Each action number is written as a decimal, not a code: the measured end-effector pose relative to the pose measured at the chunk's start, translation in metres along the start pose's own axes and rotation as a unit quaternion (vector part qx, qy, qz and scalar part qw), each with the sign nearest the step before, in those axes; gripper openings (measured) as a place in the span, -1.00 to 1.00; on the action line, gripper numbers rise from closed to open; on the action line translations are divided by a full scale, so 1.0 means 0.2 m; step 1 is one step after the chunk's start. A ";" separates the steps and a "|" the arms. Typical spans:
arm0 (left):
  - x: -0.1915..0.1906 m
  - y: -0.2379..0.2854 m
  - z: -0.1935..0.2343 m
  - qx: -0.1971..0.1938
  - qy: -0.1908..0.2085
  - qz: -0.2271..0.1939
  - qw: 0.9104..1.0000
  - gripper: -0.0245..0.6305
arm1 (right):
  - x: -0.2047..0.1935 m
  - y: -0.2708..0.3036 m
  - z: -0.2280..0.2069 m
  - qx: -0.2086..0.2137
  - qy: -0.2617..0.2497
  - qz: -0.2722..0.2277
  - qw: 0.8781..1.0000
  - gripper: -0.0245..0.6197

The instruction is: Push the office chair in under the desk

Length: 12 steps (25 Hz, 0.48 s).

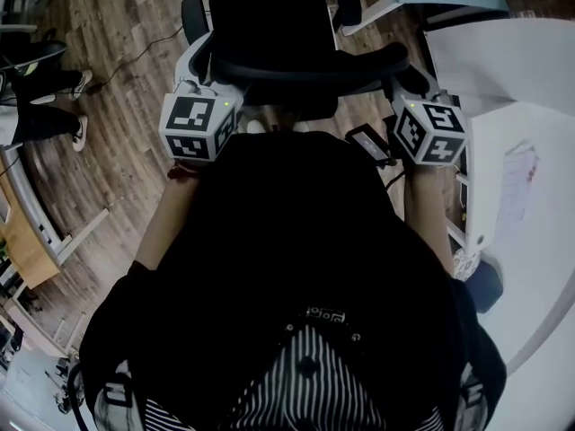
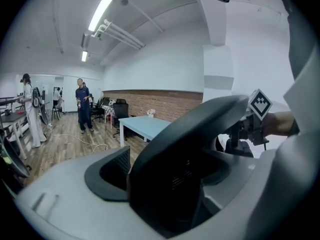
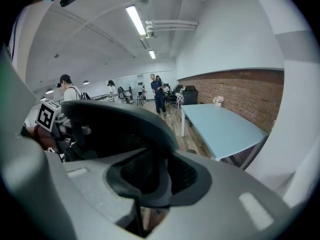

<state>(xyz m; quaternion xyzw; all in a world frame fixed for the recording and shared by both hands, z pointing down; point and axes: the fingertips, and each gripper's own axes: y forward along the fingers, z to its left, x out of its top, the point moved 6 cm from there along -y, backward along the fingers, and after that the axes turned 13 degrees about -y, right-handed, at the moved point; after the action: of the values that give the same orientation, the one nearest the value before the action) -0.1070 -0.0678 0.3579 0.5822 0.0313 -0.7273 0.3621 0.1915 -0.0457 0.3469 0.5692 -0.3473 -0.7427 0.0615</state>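
In the head view the black office chair (image 1: 287, 34) stands right in front of me on the wood floor, its backrest towards me. The white desk (image 1: 530, 196) lies to the right. My left gripper (image 1: 205, 86) reaches onto the left end of the backrest's top rim (image 2: 200, 134). The rim lies between its wide jaws, and a gap shows at the left pad (image 2: 107, 170). My right gripper (image 1: 406, 86) sits at the right end, its dark pads (image 3: 192, 176) closed round the thin edge of the rim (image 3: 125, 116).
A light blue table (image 2: 145, 124) stands beyond the chair, with a brick wall behind it. Several people (image 2: 82, 104) stand far off on the left. A cable (image 1: 135, 57) and someone's legs (image 1: 45, 106) are on the floor at left, near a wooden shelf (image 1: 27, 241).
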 end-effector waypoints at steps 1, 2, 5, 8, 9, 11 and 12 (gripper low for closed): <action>0.01 0.01 0.01 -0.005 0.006 -0.001 1.000 0.24 | 0.00 0.00 0.01 -0.002 0.007 -0.003 1.000 -0.62; 0.03 0.03 0.03 -0.010 0.014 -0.002 1.000 0.22 | 0.00 0.01 0.02 0.002 0.017 -0.005 1.000 -0.73; 0.08 0.08 0.11 -0.030 0.038 0.003 0.999 0.19 | 0.00 0.08 0.13 0.057 0.037 0.003 0.998 -0.92; 0.15 0.14 0.18 -0.039 0.049 0.010 0.998 0.19 | 0.01 0.15 0.23 0.038 0.011 0.011 0.999 -0.90; 0.16 0.16 0.20 -0.040 0.053 0.011 0.998 0.19 | 0.01 0.15 0.21 0.020 0.019 0.006 1.000 -0.73; 0.20 0.21 0.22 -0.044 0.058 0.011 0.997 0.19 | -0.01 0.13 0.13 -0.009 0.061 -0.004 0.998 -0.40; 0.22 0.24 0.24 -0.046 0.060 0.012 0.997 0.19 | -0.02 0.13 0.08 -0.024 0.076 -0.005 0.997 -0.35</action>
<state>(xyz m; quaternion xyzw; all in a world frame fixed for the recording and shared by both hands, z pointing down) -0.1222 -0.1473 0.3535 0.6081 0.0795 -0.6844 0.3944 0.1698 -0.0565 0.3674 0.6243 -0.3212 -0.7054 0.0974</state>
